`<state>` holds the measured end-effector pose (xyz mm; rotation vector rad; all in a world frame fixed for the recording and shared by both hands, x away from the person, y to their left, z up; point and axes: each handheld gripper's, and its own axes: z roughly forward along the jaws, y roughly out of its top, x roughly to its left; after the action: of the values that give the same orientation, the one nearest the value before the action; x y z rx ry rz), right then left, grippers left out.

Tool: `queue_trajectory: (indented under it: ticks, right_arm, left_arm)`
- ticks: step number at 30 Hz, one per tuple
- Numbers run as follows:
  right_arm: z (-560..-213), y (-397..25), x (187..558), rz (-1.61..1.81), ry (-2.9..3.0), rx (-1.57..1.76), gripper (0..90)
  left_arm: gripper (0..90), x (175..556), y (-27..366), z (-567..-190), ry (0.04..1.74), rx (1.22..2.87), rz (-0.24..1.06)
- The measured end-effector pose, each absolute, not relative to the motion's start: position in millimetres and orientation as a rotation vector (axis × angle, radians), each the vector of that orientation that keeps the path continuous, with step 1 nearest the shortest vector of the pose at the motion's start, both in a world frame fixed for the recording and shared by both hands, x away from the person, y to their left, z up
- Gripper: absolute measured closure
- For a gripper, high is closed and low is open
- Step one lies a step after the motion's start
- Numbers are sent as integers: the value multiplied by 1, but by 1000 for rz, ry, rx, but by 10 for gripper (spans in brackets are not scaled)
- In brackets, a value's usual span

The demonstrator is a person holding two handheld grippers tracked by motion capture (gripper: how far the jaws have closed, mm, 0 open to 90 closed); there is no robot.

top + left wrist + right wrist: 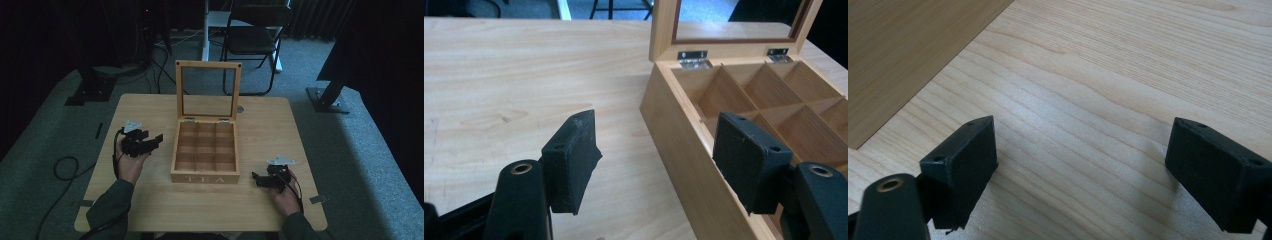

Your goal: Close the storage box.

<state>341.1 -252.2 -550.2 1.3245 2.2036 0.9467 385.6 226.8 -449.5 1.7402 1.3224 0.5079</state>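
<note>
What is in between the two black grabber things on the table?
The open wooden tea box sits between the left gripper and right gripper, seen in the high view. Its compartments look empty.

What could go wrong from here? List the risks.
1. The open left gripper sits close beside the wooden tea box; a sideways swing could shove the box across the light wooden table.
2. The glass-paned wooden lid stands upright on two small metal hinges; a bump could slam it shut.

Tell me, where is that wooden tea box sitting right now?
In the high view the tea box sits mid-table, lid up, between the left gripper and the right gripper.
</note>
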Motion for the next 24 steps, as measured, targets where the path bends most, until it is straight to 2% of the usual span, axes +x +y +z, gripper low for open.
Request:
queue_trajectory:
  ticks: [24]
  right_arm:
    - [-550, -252, 341, 947, 2204, 1324, 127]
  left_arm:
    - [352, 424, 226, -425, 1289, 1747, 609]
